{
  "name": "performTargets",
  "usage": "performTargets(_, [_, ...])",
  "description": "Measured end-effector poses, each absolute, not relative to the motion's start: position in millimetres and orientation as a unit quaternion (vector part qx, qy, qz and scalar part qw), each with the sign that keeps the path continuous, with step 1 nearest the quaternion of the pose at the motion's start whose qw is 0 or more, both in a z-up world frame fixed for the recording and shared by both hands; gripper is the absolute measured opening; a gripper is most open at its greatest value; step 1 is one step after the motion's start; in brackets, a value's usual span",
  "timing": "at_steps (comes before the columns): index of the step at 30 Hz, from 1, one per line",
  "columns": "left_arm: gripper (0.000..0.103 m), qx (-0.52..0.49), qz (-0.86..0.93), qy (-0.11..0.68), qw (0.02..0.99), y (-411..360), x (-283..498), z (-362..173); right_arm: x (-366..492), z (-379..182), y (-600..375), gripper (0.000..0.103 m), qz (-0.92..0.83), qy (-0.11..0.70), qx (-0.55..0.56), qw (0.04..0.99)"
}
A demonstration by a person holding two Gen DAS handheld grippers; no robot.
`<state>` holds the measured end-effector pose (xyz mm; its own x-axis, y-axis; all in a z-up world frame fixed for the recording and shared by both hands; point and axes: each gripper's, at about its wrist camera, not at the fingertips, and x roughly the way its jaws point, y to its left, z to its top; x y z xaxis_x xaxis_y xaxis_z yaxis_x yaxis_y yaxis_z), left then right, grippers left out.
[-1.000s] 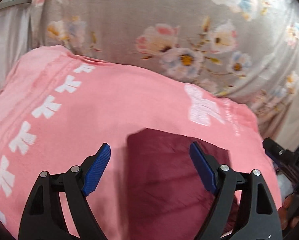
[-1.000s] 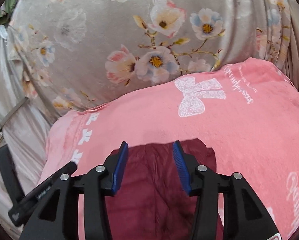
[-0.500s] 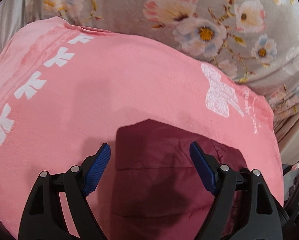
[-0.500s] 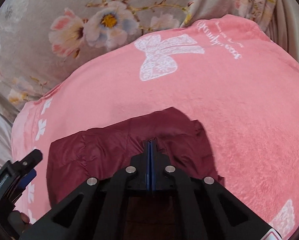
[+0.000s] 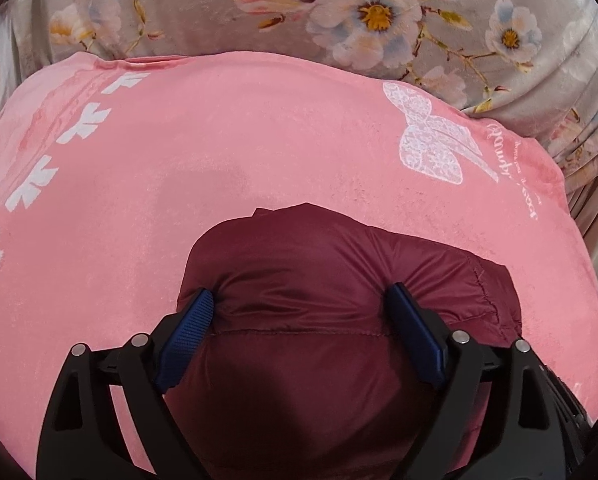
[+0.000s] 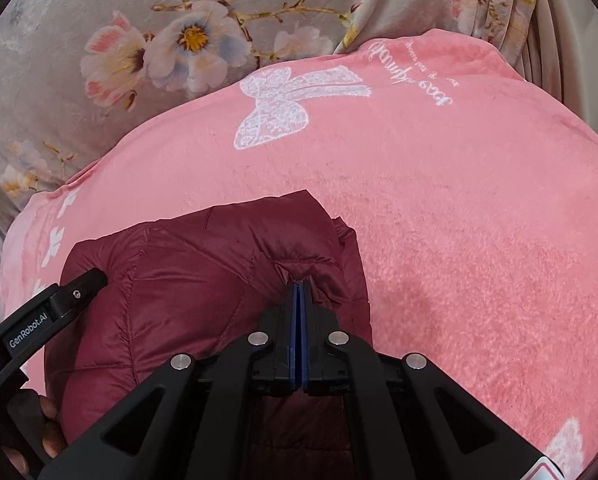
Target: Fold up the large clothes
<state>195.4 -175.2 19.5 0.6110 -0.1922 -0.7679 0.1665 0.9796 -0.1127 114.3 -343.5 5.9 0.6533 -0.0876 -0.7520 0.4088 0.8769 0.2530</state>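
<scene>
A maroon quilted puffer jacket (image 5: 319, 280) lies folded into a thick bundle on a pink blanket (image 5: 219, 140). My left gripper (image 5: 303, 300) is open, its blue pads pressed against both sides of the bundle's puffy top. My right gripper (image 6: 299, 286) is shut on a pinch of the jacket (image 6: 203, 280) near its right front corner. The left gripper's black finger (image 6: 59, 300) shows at the jacket's left edge in the right wrist view.
The pink blanket (image 6: 459, 220) with white bow prints covers the surface. A grey floral sheet (image 5: 339, 20) lies beyond it, also in the right wrist view (image 6: 159, 20). Hanging fabric folds (image 5: 587, 152) drop off at the far right.
My right gripper closed on the jacket's fabric. My left gripper stayed open and came down onto the bundle. Both cameras moved closer to the jacket.
</scene>
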Motion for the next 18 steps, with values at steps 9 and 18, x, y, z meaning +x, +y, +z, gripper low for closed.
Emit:
performTargets(9, [0.094, 0.014, -0.082, 0.404, 0.911, -185, 192, 6, 117, -10, -349, 0.000, -0.123, 0.392, 0.223, 0.884])
performTargets(18, [0.096, 0.030, -0.072, 0.389, 0.918, -191, 190, -2, 117, -12, -344, 0.000, -0.130, 0.386, 0.211, 0.888])
